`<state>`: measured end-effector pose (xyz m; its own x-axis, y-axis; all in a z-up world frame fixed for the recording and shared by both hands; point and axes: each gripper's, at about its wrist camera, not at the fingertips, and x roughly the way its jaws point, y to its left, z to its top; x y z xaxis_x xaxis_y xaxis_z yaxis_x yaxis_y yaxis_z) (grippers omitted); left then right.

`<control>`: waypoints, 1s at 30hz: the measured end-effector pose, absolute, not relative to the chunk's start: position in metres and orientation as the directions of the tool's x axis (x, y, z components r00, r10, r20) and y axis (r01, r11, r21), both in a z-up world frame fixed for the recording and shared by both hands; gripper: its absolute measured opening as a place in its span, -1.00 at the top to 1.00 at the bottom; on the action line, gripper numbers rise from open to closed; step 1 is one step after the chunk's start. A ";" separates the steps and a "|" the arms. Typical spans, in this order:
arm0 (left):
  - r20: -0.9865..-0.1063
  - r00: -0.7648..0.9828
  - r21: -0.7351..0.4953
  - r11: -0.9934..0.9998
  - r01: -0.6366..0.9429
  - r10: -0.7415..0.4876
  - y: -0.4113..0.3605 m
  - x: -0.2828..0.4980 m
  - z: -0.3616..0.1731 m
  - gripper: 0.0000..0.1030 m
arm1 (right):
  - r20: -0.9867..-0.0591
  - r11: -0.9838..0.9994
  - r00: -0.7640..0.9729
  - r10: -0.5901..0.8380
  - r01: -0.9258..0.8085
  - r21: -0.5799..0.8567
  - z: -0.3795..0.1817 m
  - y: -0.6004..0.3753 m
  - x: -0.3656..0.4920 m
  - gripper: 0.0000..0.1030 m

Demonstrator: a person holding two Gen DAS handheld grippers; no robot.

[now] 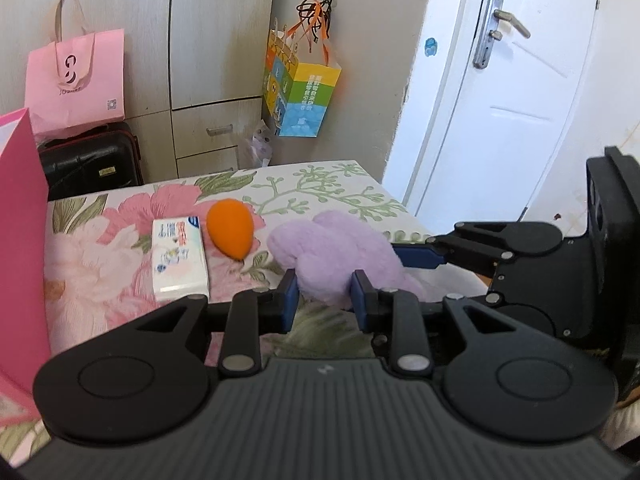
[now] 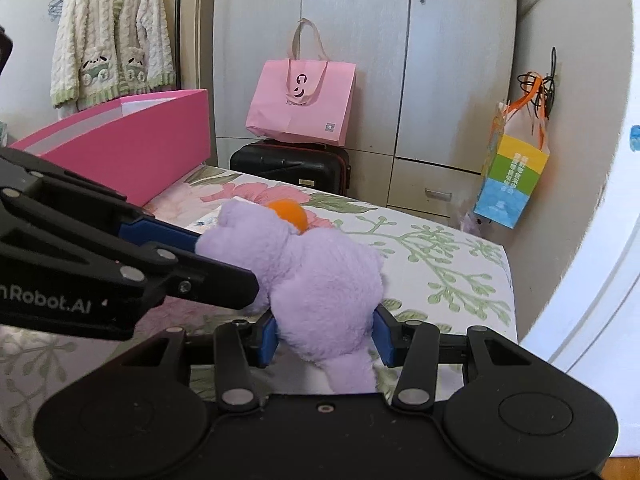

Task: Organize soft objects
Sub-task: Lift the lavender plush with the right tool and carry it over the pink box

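Nearest, the right gripper (image 2: 326,334) pinches the purple plush toy (image 2: 320,280) by its lower body, while the left gripper (image 1: 325,294) is clamped narrowly on another part of it above the floral bedspread (image 1: 340,196). Just beyond lie an orange sponge (image 1: 231,234) and a tissue pack (image 1: 180,260), with a pink box (image 2: 132,152) farther back.

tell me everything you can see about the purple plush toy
The purple plush toy is pale lilac, fluffy fleece with rounded lumps; no face shows. It sits over the floral bed sheet, pinched at both ends: the right gripper squeezes its body between blue pads, and the left gripper clamps another part. Just behind it lies an orange teardrop sponge.
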<state>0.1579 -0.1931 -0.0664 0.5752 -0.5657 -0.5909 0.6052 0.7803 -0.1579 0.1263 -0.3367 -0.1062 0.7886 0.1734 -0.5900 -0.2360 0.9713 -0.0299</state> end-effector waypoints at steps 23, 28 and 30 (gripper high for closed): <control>-0.664 0.494 -0.164 0.755 0.635 -0.560 -0.108 0.064 -0.063 0.45 | -0.629 0.968 0.750 0.203 -0.251 0.013 -0.095 -0.259 0.026 -0.03; -0.664 0.508 -0.155 0.766 0.623 -0.548 -0.080 0.049 -0.051 0.45 | -0.624 0.951 0.743 0.243 -0.310 0.001 -0.085 -0.234 0.015 -0.03; -0.663 0.518 -0.151 0.774 0.615 -0.540 -0.066 0.043 -0.043 0.45 | -0.615 0.942 0.746 0.256 -0.335 -0.014 -0.077 -0.222 0.011 -0.03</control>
